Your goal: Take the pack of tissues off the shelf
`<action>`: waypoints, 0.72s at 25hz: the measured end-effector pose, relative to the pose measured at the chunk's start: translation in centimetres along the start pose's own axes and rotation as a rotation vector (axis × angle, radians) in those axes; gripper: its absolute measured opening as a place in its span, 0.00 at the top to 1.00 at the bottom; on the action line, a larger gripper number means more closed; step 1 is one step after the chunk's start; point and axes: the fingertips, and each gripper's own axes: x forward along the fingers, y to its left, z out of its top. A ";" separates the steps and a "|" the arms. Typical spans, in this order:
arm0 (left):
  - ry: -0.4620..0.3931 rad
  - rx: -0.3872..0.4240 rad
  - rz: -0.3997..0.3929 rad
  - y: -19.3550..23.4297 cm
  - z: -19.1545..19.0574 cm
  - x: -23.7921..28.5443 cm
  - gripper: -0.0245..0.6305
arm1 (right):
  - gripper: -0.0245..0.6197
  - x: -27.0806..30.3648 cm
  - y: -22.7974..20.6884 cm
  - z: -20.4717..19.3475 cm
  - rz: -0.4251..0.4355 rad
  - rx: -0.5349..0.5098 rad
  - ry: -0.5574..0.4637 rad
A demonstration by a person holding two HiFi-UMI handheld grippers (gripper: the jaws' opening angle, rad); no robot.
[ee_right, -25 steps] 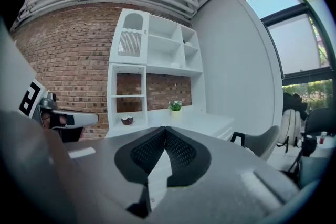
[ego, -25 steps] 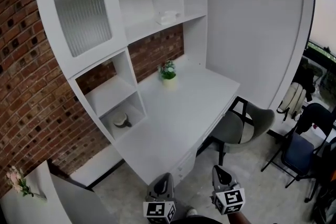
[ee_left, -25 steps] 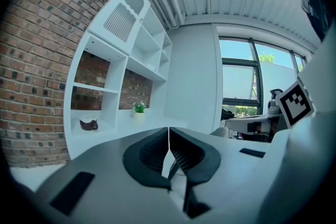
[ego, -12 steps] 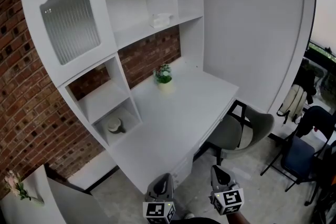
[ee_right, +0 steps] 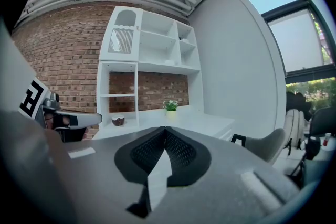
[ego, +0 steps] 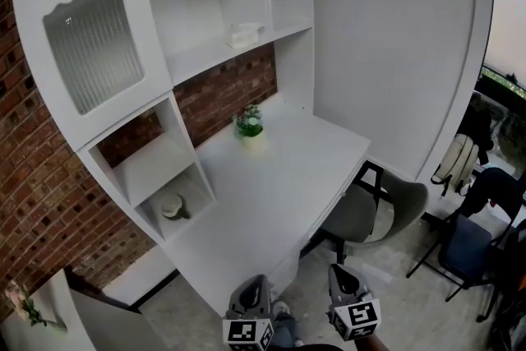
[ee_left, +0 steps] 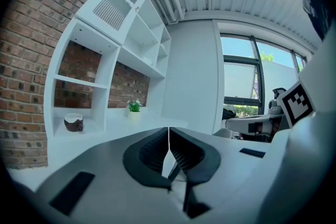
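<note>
The pack of tissues [ego: 244, 34] is a small white block lying on the upper open shelf of the white shelf unit [ego: 205, 57], right of the ribbed glass door [ego: 94, 49]. Both grippers are low at the bottom edge of the head view, well short of the desk [ego: 271, 185] and far below the shelf. My left gripper [ego: 256, 284] [ee_left: 168, 128] is shut with nothing between its pads. My right gripper [ego: 338, 273] [ee_right: 165, 129] is also shut and empty. Both point level toward the desk.
A small potted plant [ego: 248, 123] stands at the back of the desk. A bowl [ego: 172, 206] sits in the lowest left cubby. A grey chair [ego: 382, 205] is tucked at the desk's right side. Dark folding chairs [ego: 481, 218] stand at the far right.
The shelf unit and desk have slid left and grown in the head view as I came closer. Both grippers keep their place at the frame's bottom, still shut.
</note>
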 end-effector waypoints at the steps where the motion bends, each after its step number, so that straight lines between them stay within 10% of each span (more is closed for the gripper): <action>1: 0.003 -0.001 -0.003 0.1 0.1 0.5 0.94 | 0.95 0.4 -0.2 0.0 -0.001 -0.002 0.001; 18: -0.007 -0.034 -0.021 4.6 2.7 10.7 0.94 | 0.95 10.6 -3.4 3.5 0.013 -0.023 -0.002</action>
